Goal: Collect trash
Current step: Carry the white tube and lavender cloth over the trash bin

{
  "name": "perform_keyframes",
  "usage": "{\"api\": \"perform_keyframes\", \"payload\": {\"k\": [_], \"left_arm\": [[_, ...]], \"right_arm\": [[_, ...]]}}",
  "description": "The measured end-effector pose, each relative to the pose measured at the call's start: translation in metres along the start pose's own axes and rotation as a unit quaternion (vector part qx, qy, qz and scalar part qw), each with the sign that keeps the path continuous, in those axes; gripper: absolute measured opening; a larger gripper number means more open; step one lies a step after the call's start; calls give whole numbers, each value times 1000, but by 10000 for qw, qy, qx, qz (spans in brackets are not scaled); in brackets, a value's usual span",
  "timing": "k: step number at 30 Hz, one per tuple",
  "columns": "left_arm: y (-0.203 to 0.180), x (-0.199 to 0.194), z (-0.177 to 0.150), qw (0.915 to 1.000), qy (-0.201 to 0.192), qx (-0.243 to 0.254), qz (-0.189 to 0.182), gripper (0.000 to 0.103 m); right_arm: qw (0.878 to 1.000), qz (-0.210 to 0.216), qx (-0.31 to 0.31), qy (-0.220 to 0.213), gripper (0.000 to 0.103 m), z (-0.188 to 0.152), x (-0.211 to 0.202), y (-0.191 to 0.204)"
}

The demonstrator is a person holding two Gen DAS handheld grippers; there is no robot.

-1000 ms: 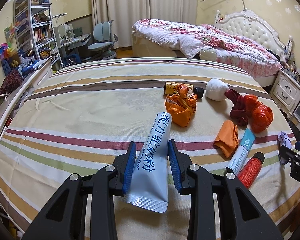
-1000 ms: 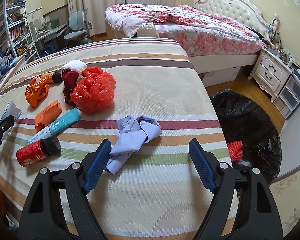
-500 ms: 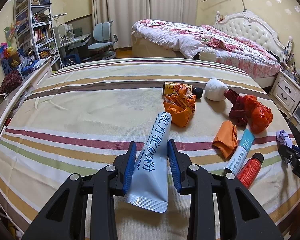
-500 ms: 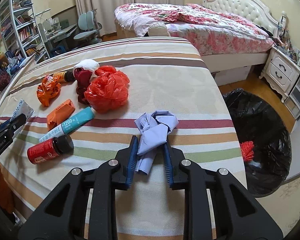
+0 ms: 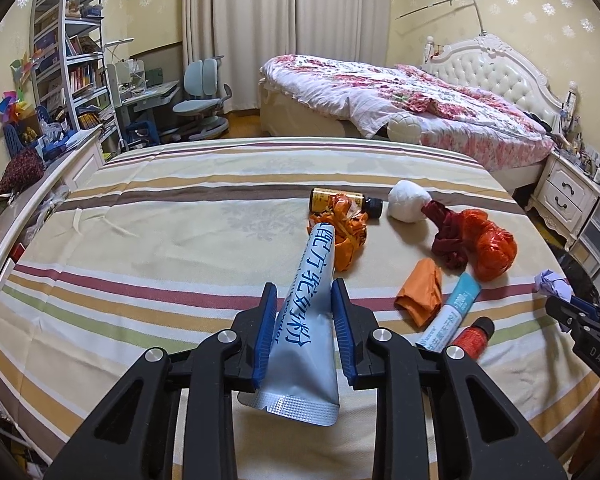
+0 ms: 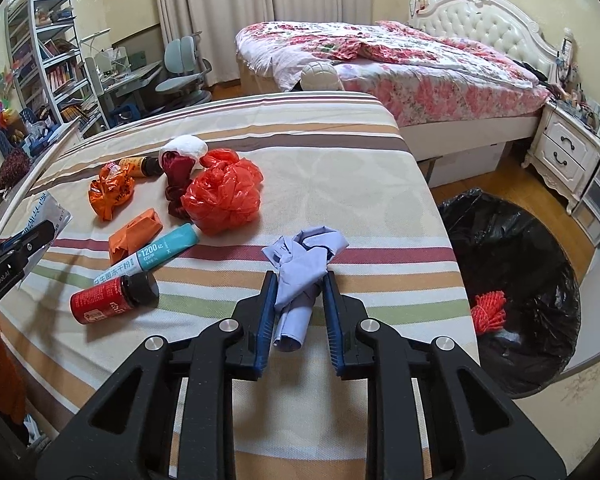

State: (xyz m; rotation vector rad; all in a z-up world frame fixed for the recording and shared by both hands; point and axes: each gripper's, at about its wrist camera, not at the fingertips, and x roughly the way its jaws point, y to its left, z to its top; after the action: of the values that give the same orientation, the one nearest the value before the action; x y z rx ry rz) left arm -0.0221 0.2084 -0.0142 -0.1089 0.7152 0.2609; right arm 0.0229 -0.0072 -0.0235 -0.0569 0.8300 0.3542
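Observation:
My left gripper (image 5: pixel 304 300) is shut on a pale blue pouch (image 5: pixel 306 320) with dark blue print, held above the striped bed (image 5: pixel 140 240). My right gripper (image 6: pixel 298 280) is shut on a crumpled lilac paper (image 6: pixel 304 258) near the bed's right edge; the paper also shows in the left wrist view (image 5: pixel 554 285). Loose trash lies on the bed: an orange wrapper (image 6: pixel 110 194), a red plastic bag (image 6: pixel 224 194), a teal tube (image 6: pixel 152 256), a red bottle (image 6: pixel 104 298), an orange packet (image 6: pixel 134 234) and a white wad (image 6: pixel 186 148).
A black bin bag (image 6: pixel 512 280) stands open on the floor right of the bed, with a red net (image 6: pixel 489 311) inside. A second bed (image 6: pixel 400 64), a nightstand (image 6: pixel 564 152), a desk with chair (image 6: pixel 180 72) and shelves (image 6: pixel 44 64) ring the room.
My right gripper closed from wide open onto the lilac paper and has lifted it slightly. My left gripper keeps hold of the pouch, hardly moved.

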Motion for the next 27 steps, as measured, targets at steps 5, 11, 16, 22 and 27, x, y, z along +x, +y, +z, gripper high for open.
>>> {"api": "perform_keyframes", "payload": {"k": [5,11,16,22,27], "left_arm": [[-8,-8,5,9999,-78,6,-80,27],[-24,-17,11,9994,-196,65,-287,26],[-49,-21,16,9980,-280,246,-503,26],[-99,-22,19,9933,-349,608,-921,26],[-148,-16,23,9863,-376,923,-1311,26]], "right_arm": [[9999,7,23,-106,23,-1,-8,-3],[9995,-2,58,-298,23,2,-20,-11],[9988,-132,124,-465,23,6,-32,-27],[9964,-525,271,-608,23,8,-45,-60],[9935,-827,496,-603,23,7,-46,-97]]}}
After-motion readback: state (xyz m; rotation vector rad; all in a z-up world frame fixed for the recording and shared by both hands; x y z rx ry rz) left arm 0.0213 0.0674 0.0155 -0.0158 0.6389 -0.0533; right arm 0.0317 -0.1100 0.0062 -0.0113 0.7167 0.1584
